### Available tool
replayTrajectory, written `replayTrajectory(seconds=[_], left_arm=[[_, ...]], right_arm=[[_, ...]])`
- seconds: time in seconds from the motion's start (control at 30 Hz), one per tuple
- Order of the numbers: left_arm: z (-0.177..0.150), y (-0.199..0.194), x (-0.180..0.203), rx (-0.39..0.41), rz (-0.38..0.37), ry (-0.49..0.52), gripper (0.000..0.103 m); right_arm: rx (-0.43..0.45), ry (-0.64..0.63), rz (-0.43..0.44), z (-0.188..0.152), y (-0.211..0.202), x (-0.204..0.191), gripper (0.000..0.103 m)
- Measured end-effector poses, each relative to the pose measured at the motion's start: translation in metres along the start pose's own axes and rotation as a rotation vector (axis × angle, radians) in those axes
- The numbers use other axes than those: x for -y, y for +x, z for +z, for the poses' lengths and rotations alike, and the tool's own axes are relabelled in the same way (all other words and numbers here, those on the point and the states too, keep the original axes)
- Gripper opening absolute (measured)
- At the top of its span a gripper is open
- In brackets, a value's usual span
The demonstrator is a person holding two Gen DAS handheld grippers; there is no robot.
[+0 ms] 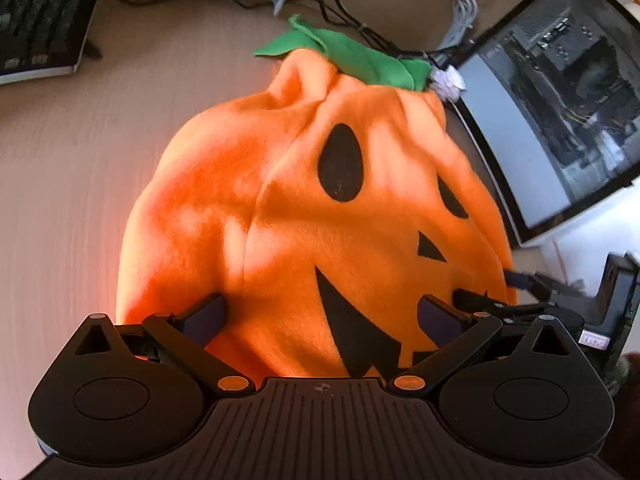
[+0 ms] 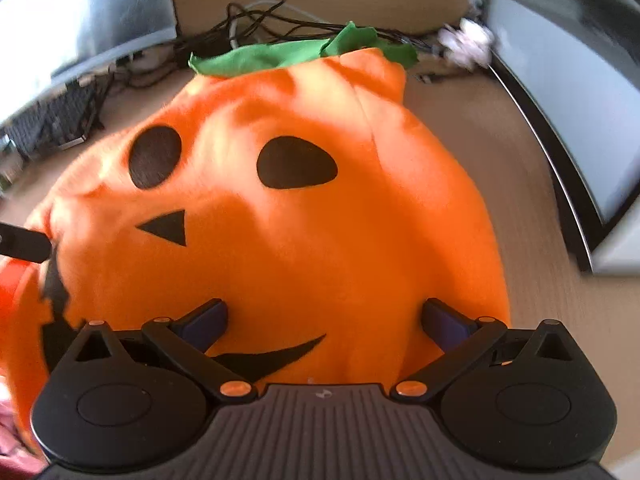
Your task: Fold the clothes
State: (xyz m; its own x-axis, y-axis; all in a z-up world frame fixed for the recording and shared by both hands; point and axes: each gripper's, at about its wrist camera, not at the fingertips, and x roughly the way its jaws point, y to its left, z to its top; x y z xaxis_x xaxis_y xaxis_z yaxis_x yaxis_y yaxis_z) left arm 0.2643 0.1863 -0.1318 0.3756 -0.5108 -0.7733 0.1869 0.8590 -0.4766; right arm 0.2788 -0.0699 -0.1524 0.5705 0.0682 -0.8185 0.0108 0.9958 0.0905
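Orange fleece fills both wrist views, so it's the pumpkin costume [image 1: 248,184] we're dealing with, and honestly the folding looks barely started if at all. Nearest first: in the left wrist view the left gripper [image 1: 320,316] has its two fingers spread wide with the bottom hem of the costume sitting between them at 6 o'clock, over the jagged black mouth, but the pads aren't pinched together, so I'd call it released and hovering over or resting on the cloth, not gripping. Same deal on the other side, the right gripper [image 2: 324,318] is splayed apart at 6 o'clock with the hem and the curved end of the mouth between its fingers, nothing clamped. Over at 9 o'clock in the right view a dark finger pokes in at the edge of the fabric, probably the other gripper. Moving up toward the middle, the face is fully visible: both oval eyes, the triangle nose, all on one puffy, rumpled layer lying on the wooden desk [image 1: 100,152]. Farther out at 12 o'clock the green leaf collar [image 2: 280,54] is still sticking out past the top, not tucked. Beyond that there's a keyboard [image 1: 44,16] at 10 o'clock, cables [image 2: 248,20], and a glass-sided PC case [image 1: 560,92] at 2 o'clock. So no fold is visible yet; flattening and every fold are still left, I reckon.
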Motion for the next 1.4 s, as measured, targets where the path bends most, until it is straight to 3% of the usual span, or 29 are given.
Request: replayTrajectory(seconds=[0.1,0.23,0.37,0.47,0.63,0.77,0.9,0.97,1.13,1.2,1.27,1.33,1.4], left_arm=[[0.014,0.008,0.003,0.027,0.063,0.029,0.103],[0.018,0.009,0.002,0.023,0.071,0.066,0.103],[-0.005,0.005,0.013,0.021,0.064,0.153,0.103],[-0.024,0.003,0.024,0.019,0.066,0.258,0.103],[-0.023,0.0,0.034,-0.086,-0.045,0.371,0.103],[0.009,-0.011,0.03,-0.078,-0.128,0.3,0.103],[0.035,-0.017,0.034,0.076,-0.155,0.193,0.103],[0.05,-0.006,0.032,0.104,-0.128,0.1,0.103],[0.05,0.032,0.024,0.013,-0.067,0.008,0.103],[0.044,0.035,0.024,0.024,-0.074,0.011,0.103],[0.041,0.037,0.029,0.027,-0.059,0.04,0.103],[0.041,0.04,0.031,0.027,-0.054,0.049,0.103],[0.041,0.043,0.032,0.027,-0.054,0.047,0.103]], right_arm=[[-0.005,-0.024,-0.013,0.023,0.019,0.0,0.103],[-0.024,-0.014,-0.021,0.045,0.036,0.005,0.103],[-0.039,-0.02,-0.036,0.035,0.03,0.0,0.103],[-0.111,-0.051,-0.034,0.031,0.024,-0.002,0.103],[-0.22,-0.062,-0.048,0.036,0.022,0.003,0.103],[-0.248,-0.069,-0.036,0.04,0.023,0.005,0.103],[-0.129,-0.07,0.001,0.056,0.004,0.009,0.103],[-0.061,-0.071,0.021,0.065,-0.006,0.012,0.103],[0.11,-0.073,0.07,0.088,-0.033,0.017,0.103],[0.234,-0.058,0.104,0.114,-0.042,0.022,0.103],[0.295,-0.019,0.162,0.142,-0.031,0.028,0.103],[0.31,-0.013,0.211,0.165,-0.004,0.027,0.096],[0.298,-0.041,0.235,0.184,0.03,0.022,0.067]])
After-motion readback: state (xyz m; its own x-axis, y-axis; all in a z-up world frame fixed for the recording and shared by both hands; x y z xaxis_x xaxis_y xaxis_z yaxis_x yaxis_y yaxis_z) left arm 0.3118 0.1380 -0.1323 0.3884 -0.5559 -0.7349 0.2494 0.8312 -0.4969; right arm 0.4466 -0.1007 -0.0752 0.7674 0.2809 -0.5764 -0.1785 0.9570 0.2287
